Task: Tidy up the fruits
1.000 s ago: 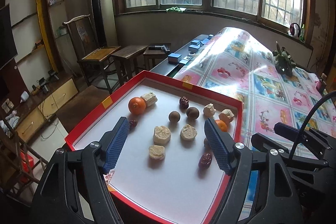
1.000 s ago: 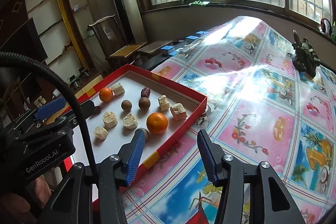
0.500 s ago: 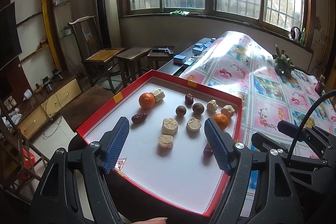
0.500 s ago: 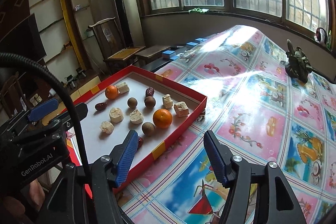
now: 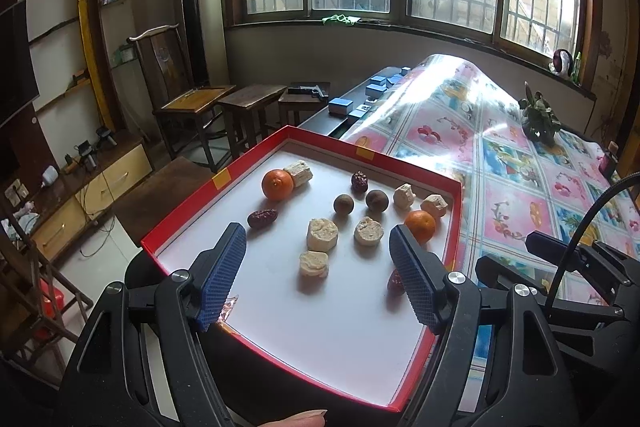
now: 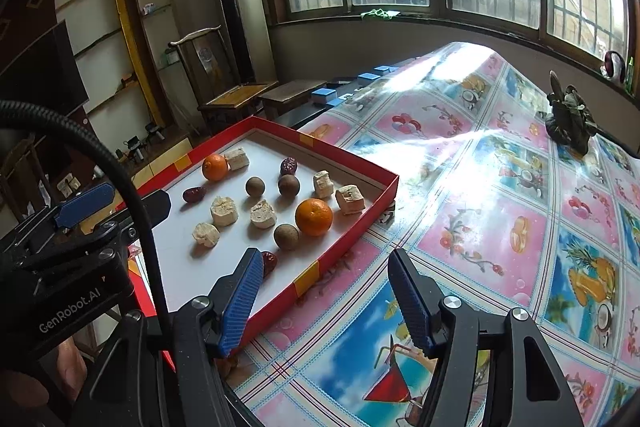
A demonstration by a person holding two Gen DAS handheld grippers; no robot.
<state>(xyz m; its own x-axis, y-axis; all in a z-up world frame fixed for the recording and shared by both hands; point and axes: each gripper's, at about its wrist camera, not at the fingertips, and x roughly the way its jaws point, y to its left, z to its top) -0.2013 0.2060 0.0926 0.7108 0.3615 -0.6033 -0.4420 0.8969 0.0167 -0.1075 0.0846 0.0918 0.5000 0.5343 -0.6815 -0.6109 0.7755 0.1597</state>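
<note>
A red-rimmed white tray (image 5: 224, 183) (image 6: 344, 245) lies at the table's left edge. It holds two oranges (image 5: 277, 183) (image 6: 314, 217), red dates (image 5: 262, 218) (image 6: 194, 194), brown round fruits (image 5: 343, 205) (image 6: 286, 236) and several pale cake pieces (image 5: 322, 234) (image 6: 224, 211). My left gripper (image 5: 318, 279) is open and empty, above the tray's near part. My right gripper (image 6: 326, 301) is open and empty, over the tray's right rim and the tablecloth. One date (image 6: 269, 262) lies just beyond its left finger.
The table carries a glossy fruit-print cloth (image 6: 500, 211). A dark potted plant (image 6: 570, 125) stands at the far right. Blue boxes (image 5: 340, 105) lie at the table's far end. Wooden stools and a chair (image 5: 208, 107) stand left of the table.
Both grippers have pulled back and risen, so the tray and fruits appear farther away. Both stay open. The fruits have not moved.
</note>
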